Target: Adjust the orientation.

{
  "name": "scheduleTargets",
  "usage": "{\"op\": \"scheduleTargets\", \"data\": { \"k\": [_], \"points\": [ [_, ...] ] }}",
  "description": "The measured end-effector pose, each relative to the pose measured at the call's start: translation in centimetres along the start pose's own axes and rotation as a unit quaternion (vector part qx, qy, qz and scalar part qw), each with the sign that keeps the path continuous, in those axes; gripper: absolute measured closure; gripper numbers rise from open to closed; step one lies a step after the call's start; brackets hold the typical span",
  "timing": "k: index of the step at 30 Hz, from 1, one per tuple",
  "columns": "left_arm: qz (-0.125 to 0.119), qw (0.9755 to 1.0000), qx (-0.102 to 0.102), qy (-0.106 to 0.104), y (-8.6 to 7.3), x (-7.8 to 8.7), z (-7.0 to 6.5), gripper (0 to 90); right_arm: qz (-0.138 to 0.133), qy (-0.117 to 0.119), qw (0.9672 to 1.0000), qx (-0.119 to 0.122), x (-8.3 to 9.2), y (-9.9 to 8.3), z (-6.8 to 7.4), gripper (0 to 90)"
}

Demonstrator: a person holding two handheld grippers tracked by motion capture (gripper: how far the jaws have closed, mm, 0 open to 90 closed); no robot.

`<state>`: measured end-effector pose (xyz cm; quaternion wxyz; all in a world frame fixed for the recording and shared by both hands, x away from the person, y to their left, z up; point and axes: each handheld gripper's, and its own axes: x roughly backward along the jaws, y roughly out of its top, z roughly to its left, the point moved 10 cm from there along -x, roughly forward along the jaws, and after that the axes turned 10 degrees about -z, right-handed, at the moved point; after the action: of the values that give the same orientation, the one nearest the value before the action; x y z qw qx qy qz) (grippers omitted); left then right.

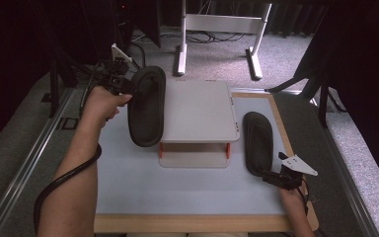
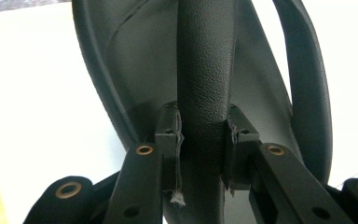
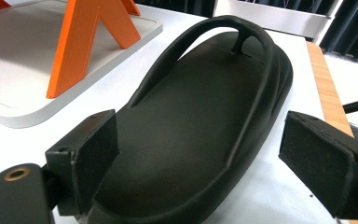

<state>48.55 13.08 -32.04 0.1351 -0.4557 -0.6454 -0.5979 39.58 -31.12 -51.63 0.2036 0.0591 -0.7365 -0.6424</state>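
Two black flip-flop sandals are in play. My left gripper (image 1: pixel 122 85) is shut on the strap (image 2: pixel 204 88) of one sandal (image 1: pixel 147 106), which hangs tilted in the air at the left edge of the grey stand (image 1: pixel 197 111). In the left gripper view both pads squeeze the strap over the sandal's footbed (image 2: pixel 135 70). The other sandal (image 1: pixel 257 142) lies flat on the white mat to the right of the stand. My right gripper (image 1: pixel 272 177) is at its heel, open. Its pads (image 3: pixel 91 154) stand on either side of the sandal (image 3: pixel 191 121), the right pad clear of it.
The grey stand has orange legs (image 3: pixel 81 42) on a grey base plate (image 3: pixel 37 79). The white mat (image 1: pixel 128 182) has a wooden border (image 1: pixel 187 223). A white table frame (image 1: pixel 217 29) stands on the carpet behind, with dark curtains on both sides.
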Motion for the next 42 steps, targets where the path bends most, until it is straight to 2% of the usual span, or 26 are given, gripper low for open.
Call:
{"op": "scheduleTargets", "data": {
  "k": [1,5,9,14,18,22,28,35,42],
  "points": [
    [0.003,1.0,-0.005,0.001,0.2,-0.2,-0.4,71.7,0.0,0.0,1.0,0.0,0.0,0.0,0.0,11.2],
    [0.002,1.0,-0.002,-0.006,0.9,-1.3,-2.2,71.7,0.0,0.001,1.0,0.002,0.0,0.0,0.0,11.2],
    [0.004,0.9998,-0.007,-0.019,1.6,-2.4,-4.0,71.7,0.0,0.003,1.0,0.001,0.0,0.0,0.1,11.2],
    [0.015,0.9997,-0.007,-0.017,1.9,-3.6,-4.9,71.6,0.0,0.004,1.0,0.0,0.0,0.0,0.1,11.2],
    [0.019,0.9997,0.008,-0.015,1.9,-4.7,-5.1,71.6,0.001,0.006,1.0,0.0,0.0,0.0,0.1,11.2],
    [0.03,0.9995,0.005,-0.005,1.8,-5.7,-4.9,71.6,0.0,0.007,1.0,0.0,0.0,0.0,0.1,11.2],
    [0.033,0.9994,0.005,-0.005,1.9,-6.5,-5.0,71.4,0.0,0.008,1.0,0.0,0.0,0.0,0.1,11.2],
    [0.036,0.9993,0.001,-0.011,1.8,-6.8,-5.2,70.8,0.0,0.008,1.0,-0.001,0.0,0.0,0.1,11.2],
    [0.014,0.9994,-0.012,-0.028,2.2,-6.0,-5.5,59.9,0.0,0.008,1.0,0.0,0.0,0.0,0.1,11.2]
  ]
}}
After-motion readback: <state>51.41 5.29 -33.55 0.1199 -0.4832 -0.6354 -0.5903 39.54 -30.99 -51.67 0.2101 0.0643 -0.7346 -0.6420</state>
